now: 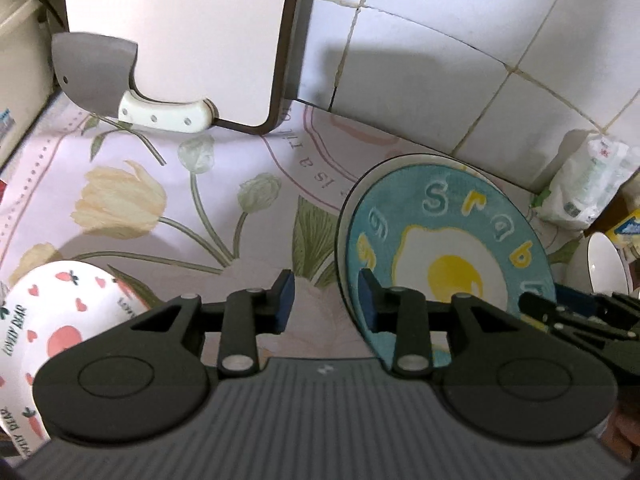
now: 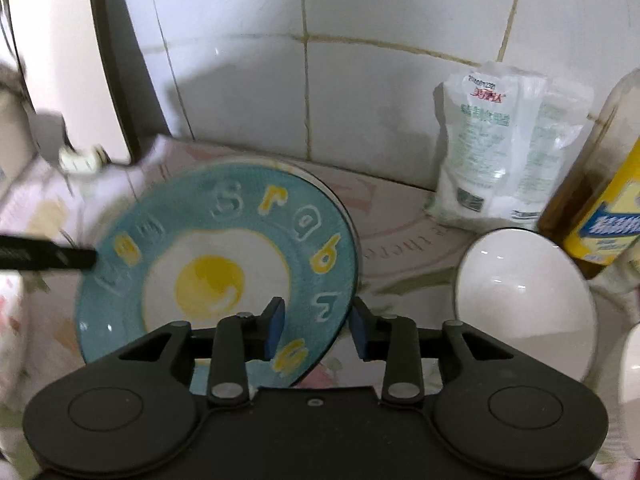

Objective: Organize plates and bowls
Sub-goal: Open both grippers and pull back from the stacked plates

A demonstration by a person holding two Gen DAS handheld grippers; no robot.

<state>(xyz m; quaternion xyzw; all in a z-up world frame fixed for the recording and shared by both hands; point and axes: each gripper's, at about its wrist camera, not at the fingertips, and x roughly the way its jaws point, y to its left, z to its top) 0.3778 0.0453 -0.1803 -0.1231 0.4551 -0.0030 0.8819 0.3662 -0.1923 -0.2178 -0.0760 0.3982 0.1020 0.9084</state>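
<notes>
A teal plate (image 1: 460, 220) with a fried-egg picture and raised letters lies on the flowered cloth, on top of a white plate (image 1: 400, 159) whose rim shows behind it. My left gripper (image 1: 326, 302) is open, with the teal plate's left rim just inside its right pad and not pinched. My right gripper (image 2: 316, 330) is open too; the teal plate's (image 2: 216, 208) lower right rim sits loose between its blue pads. A strawberry-patterned bowl (image 1: 60, 320) stands at the lower left. A plain white bowl (image 2: 520, 300) stands to the right of the plate.
A cutting board (image 1: 180, 32) leans on the tiled wall with a cleaver (image 1: 96, 72) in front. A white bag (image 2: 504, 140) and an oil bottle (image 2: 600, 200) stand at the back right. Another white bowl (image 2: 632, 380) shows at the right edge.
</notes>
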